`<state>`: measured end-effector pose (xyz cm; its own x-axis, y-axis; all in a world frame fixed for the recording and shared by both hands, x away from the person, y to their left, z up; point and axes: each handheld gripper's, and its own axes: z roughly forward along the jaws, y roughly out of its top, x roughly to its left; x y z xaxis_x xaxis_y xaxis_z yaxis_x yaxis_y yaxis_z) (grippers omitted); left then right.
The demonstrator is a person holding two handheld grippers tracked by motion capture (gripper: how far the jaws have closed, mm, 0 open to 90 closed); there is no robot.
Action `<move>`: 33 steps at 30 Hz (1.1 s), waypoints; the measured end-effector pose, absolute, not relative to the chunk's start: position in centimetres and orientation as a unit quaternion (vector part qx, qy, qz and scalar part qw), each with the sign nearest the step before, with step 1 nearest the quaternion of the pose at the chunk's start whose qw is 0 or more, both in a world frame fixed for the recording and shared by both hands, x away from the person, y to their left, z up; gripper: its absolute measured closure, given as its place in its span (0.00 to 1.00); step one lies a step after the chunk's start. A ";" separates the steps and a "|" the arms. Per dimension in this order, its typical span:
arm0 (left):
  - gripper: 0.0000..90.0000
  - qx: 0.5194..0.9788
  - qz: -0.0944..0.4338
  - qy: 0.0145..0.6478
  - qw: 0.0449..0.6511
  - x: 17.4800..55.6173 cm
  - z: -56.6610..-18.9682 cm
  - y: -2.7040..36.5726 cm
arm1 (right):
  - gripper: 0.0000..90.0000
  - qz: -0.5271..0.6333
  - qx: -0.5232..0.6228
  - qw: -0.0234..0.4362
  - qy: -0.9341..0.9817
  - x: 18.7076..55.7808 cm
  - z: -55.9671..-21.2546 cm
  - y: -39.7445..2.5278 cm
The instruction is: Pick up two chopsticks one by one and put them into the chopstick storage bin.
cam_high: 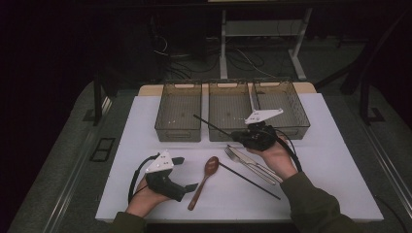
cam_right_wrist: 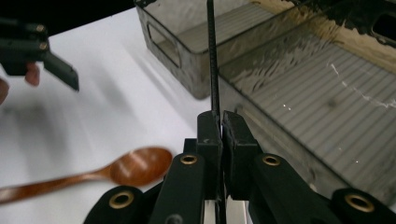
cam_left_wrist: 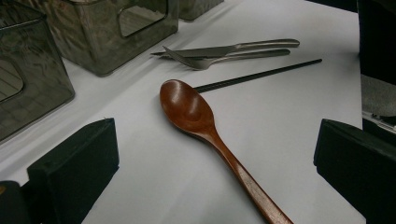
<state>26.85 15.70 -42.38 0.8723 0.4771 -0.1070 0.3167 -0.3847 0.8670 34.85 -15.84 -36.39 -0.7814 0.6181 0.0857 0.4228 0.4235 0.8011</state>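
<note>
Black chopstick (cam_right_wrist: 212,60), pinched near one end between the right gripper (cam_right_wrist: 219,126)'s closed jaws, juts over the middle bin (cam_high: 230,110). So thin a grip may let it pivot or slip and miss the bin. The left gripper (cam_left_wrist: 215,154), jaws wide and empty, hovers over the wooden spoon (cam_left_wrist: 205,135).
</note>
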 end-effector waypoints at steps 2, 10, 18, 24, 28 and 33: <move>0.00 0.828 0.080 0.239 0.500 26.8 -42.4 15.7 | 0.95 0.436 0.312 0.110 0.837 35.4 -36.2 -15.2; 0.00 0.827 0.080 0.242 0.502 26.9 -42.4 15.7 | 0.95 0.430 0.316 0.113 0.838 37.6 -35.6 -13.3; 0.00 0.828 0.079 0.239 0.501 26.9 -42.4 15.7 | 0.95 0.421 0.321 0.117 0.840 39.9 -35.0 -11.0; 0.00 0.828 0.079 0.236 0.502 27.0 -42.4 15.8 | 0.95 0.414 0.329 0.113 0.841 41.3 -35.0 -9.6; 0.00 0.828 0.080 0.236 0.502 26.9 -42.3 15.9 | 0.95 0.404 0.335 0.110 0.844 42.5 -35.1 -8.3; 0.00 0.826 0.078 0.237 0.506 27.0 -42.3 15.9 | 0.95 0.391 0.340 0.108 0.848 44.1 -35.4 -6.5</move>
